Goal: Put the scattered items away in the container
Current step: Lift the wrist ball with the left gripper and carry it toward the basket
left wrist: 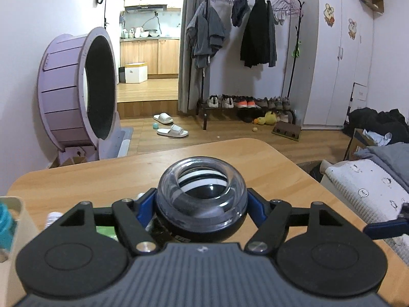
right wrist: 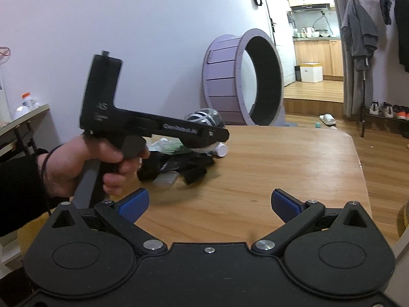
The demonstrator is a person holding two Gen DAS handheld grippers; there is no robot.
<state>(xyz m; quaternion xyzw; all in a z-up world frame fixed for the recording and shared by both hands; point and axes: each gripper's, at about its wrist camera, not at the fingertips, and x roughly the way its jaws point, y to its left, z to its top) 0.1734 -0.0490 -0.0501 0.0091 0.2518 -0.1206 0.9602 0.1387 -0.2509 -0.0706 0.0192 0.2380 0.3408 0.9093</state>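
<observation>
My left gripper [left wrist: 202,204] is shut on a clear gyro wrist ball [left wrist: 202,194] with a black-and-white rotor and holds it above the wooden table [left wrist: 107,176]. In the right wrist view the ball [right wrist: 204,117] sits in that gripper [right wrist: 207,133], lifted over a pile of items: a black glove [right wrist: 179,166], a green packet [right wrist: 173,148] and a white bottle [right wrist: 221,150]. A cream container [left wrist: 15,220] with a teal item [left wrist: 5,225] is at the left edge of the left wrist view. My right gripper [right wrist: 209,204] is open and empty over bare table.
A purple cat wheel [left wrist: 76,89] stands on the floor beyond the table's far edge. A bed with a white cover [left wrist: 370,186] lies to the right. A side table with bottles [right wrist: 25,107] stands at the left. A clothes rack [left wrist: 255,38] and slippers [left wrist: 171,130] are further off.
</observation>
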